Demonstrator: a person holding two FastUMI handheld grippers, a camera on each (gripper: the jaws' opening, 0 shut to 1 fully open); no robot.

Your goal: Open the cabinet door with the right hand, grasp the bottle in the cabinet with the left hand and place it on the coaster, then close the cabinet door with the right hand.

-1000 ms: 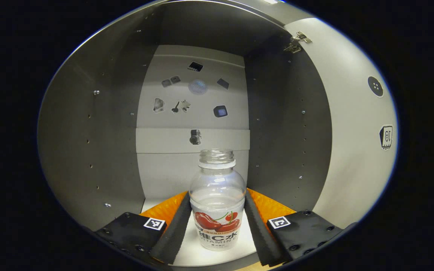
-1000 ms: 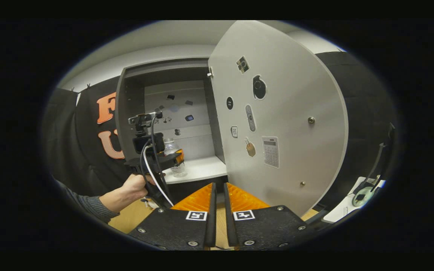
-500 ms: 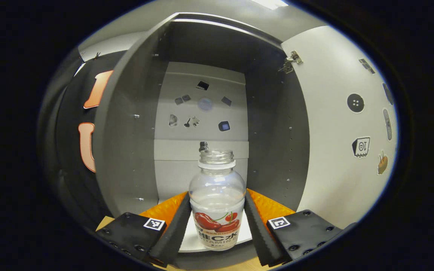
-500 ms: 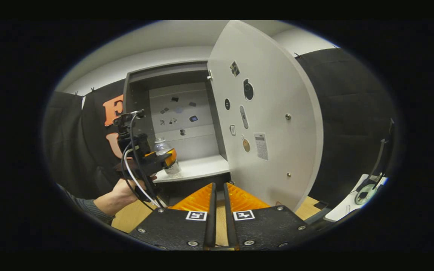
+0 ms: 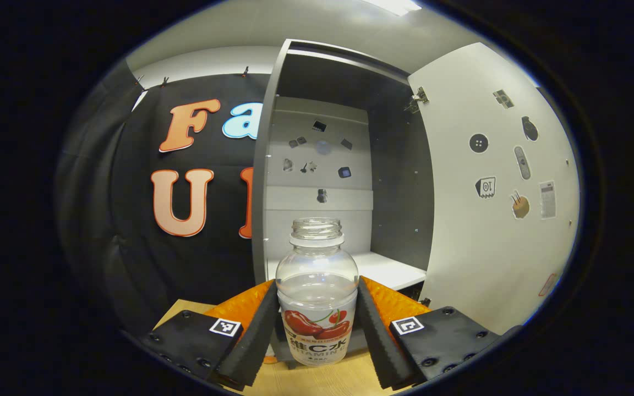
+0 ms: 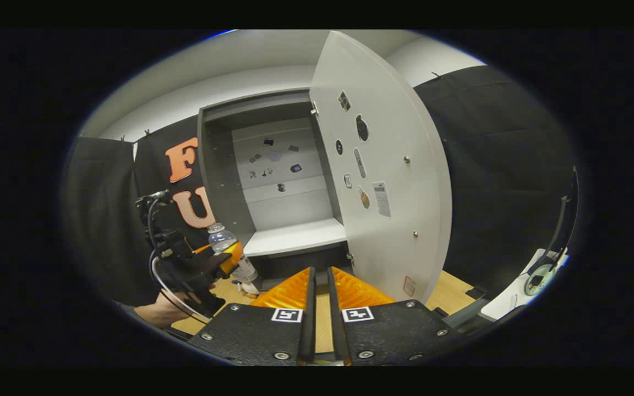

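Both fingers (image 5: 256,324) of the left hand-held gripper (image 5: 317,330) clamp the upright bottle (image 5: 317,297).

Your bottle (image 5: 317,291) is clear plastic, uncapped, cherry label, upright, pinched between the left gripper (image 5: 317,330) fingers, out in front of the cabinet (image 5: 317,165). Cabinet door (image 5: 493,181) hangs wide open on the right, stickers on its inner face.

The bottle (image 5: 317,308) is carrying a printed label across its lower half that is not being transcribed here, while a sticker (image 5: 485,187) near the hinge edge of the open cabinet door (image 5: 493,264) is showing what reads as 10.
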